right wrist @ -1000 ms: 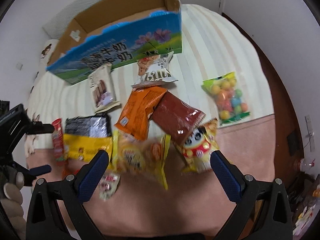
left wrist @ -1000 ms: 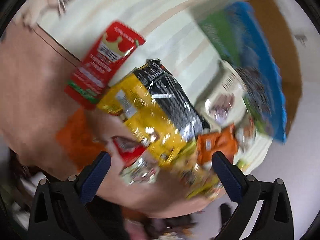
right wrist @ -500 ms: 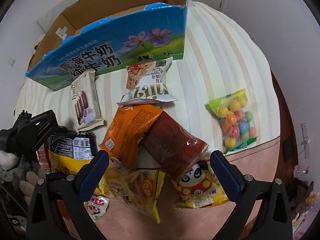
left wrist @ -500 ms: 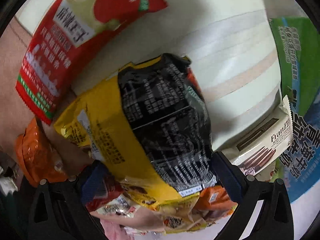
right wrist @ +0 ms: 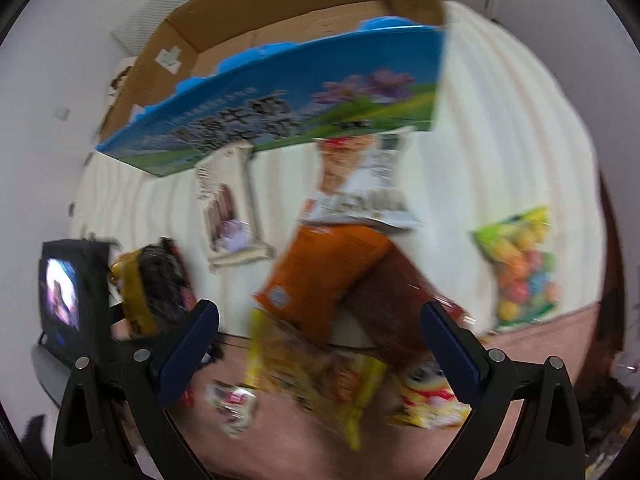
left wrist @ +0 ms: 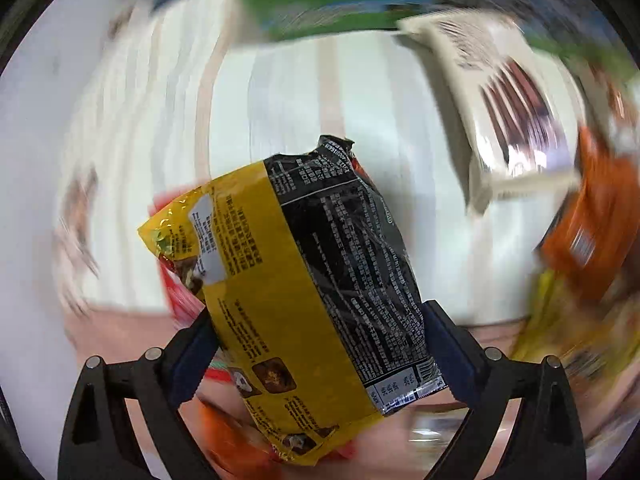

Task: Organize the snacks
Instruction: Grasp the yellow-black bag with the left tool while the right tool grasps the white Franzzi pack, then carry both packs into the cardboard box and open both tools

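A yellow and black snack packet (left wrist: pixel 304 264) lies lengthwise between the fingers of my left gripper (left wrist: pixel 318 320). The jaws are closing and both blue pads press its sides. The packet looks sharp while everything behind it is smeared. In the right wrist view the same packet (right wrist: pixel 148 288) sits at the left, next to the left gripper's black body (right wrist: pixel 76 292). My right gripper (right wrist: pixel 318 316) is open above a heap of packets, pressing on none: an orange one (right wrist: pixel 320 276), a dark red one (right wrist: pixel 392 308) and a yellow one (right wrist: pixel 312 368).
An open cardboard box with a blue printed wall (right wrist: pixel 300 92) stands at the back of the striped cloth (right wrist: pixel 500 120). A cream wafer packet (right wrist: pixel 228 208), a white packet (right wrist: pixel 360 184) and a green bag of coloured balls (right wrist: pixel 520 268) lie around it. A red packet (left wrist: pixel 176 292) shows under the held one.
My left gripper has rolled round and come down on the yellow and black packet, and its pads now touch it. The right gripper has drifted a little closer to the heap.
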Action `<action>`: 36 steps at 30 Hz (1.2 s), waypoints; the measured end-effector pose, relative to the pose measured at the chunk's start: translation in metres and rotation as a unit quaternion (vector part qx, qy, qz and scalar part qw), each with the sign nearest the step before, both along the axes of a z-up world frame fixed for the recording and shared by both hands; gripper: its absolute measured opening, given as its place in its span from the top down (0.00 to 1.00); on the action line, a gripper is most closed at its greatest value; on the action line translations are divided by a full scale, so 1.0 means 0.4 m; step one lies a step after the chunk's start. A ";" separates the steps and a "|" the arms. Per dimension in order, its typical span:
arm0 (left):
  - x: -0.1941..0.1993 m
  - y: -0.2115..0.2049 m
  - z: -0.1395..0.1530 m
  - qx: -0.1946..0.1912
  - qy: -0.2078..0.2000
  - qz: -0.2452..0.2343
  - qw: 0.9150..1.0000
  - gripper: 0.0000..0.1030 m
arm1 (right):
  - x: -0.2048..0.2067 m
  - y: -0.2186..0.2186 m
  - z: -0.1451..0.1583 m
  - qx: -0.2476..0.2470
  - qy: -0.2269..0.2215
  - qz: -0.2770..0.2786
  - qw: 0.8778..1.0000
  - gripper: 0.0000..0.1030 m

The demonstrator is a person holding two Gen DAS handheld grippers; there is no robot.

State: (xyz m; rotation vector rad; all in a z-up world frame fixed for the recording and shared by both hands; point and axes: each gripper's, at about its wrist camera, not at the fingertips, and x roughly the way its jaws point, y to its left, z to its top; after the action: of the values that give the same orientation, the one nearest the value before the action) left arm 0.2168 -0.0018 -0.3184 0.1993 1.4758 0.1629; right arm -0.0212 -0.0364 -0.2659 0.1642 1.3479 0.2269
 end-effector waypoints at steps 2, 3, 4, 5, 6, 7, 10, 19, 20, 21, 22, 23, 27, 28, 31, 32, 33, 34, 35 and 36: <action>-0.009 -0.011 0.001 0.024 -0.023 -0.041 0.999 0.06 | 0.025 0.026 -0.009 0.017 0.000 0.004 1.000 0.02; -0.014 -0.009 -0.003 0.025 -0.030 -0.050 0.998 0.06 | 0.039 0.044 -0.017 0.023 -0.001 0.005 1.000 0.02; -0.018 0.004 -0.012 0.009 -0.030 -0.044 0.999 0.05 | 0.053 0.066 -0.027 0.027 0.001 0.006 1.000 0.04; -0.012 0.027 -0.012 -0.007 -0.028 -0.029 0.999 0.04 | 0.065 0.083 -0.039 0.030 0.002 0.008 1.000 0.07; -0.016 0.058 -0.022 -0.038 -0.025 0.006 0.999 0.04 | 0.080 0.107 -0.051 0.030 0.005 0.011 0.999 0.08; -0.018 0.076 -0.040 -0.061 -0.022 0.031 0.997 0.04 | 0.095 0.129 -0.061 0.027 0.005 0.014 1.000 0.11; -0.032 0.145 -0.062 -0.141 -0.017 0.124 0.982 0.03 | 0.136 0.203 -0.093 0.003 -0.006 0.028 1.000 0.22; -0.094 0.286 -0.079 -0.190 -0.044 0.182 0.964 0.02 | 0.165 0.314 -0.186 -0.084 0.023 0.029 0.996 0.41; -0.105 0.296 -0.076 -0.192 -0.044 0.180 0.964 0.02 | 0.152 0.313 -0.184 -0.088 0.024 0.030 0.995 0.41; -0.117 0.306 -0.078 -0.197 -0.045 0.176 0.963 0.02 | 0.132 0.306 -0.181 -0.091 0.030 0.028 0.995 0.41; -0.106 0.350 -0.091 -0.202 -0.045 0.174 0.963 0.02 | 0.119 0.300 -0.179 -0.091 0.034 0.026 0.995 0.41; -0.099 0.364 -0.098 -0.206 -0.043 0.170 0.963 0.02 | 0.098 0.291 -0.177 -0.091 0.040 0.024 0.995 0.41; -0.057 0.398 -0.136 -0.212 -0.035 0.150 0.965 0.02 | 0.002 0.247 -0.166 -0.077 0.064 0.012 0.995 0.41; -0.043 0.403 -0.126 -0.210 -0.032 0.146 0.966 0.02 | -0.017 0.240 -0.163 -0.075 0.067 0.009 0.995 0.41; -0.037 0.394 -0.117 -0.198 -0.030 0.136 0.970 0.02 | -0.055 0.228 -0.162 -0.072 0.066 0.008 0.995 0.41; -0.040 0.396 -0.116 -0.195 -0.030 0.135 0.971 0.02 | -0.057 0.228 -0.164 -0.070 0.067 0.008 0.995 0.40; -0.040 0.390 -0.120 -0.192 -0.030 0.135 0.972 0.02 | -0.059 0.227 -0.168 -0.067 0.069 0.008 0.995 0.40; -0.047 0.395 -0.119 -0.189 -0.032 0.135 0.972 0.03 | -0.062 0.227 -0.172 -0.064 0.070 0.007 0.995 0.39; -0.054 0.403 -0.121 -0.185 -0.033 0.137 0.973 0.03 | -0.061 0.226 -0.177 -0.060 0.071 0.004 0.996 0.39; -0.061 0.408 -0.123 -0.182 -0.034 0.139 0.973 0.04 | -0.061 0.219 -0.180 -0.055 0.074 0.001 0.996 0.39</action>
State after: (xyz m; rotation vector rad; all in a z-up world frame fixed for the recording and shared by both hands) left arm 0.1924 0.1613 -0.3677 -0.3086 1.4322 0.1192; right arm -0.0456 0.0513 -0.3380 0.0896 1.5035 0.1438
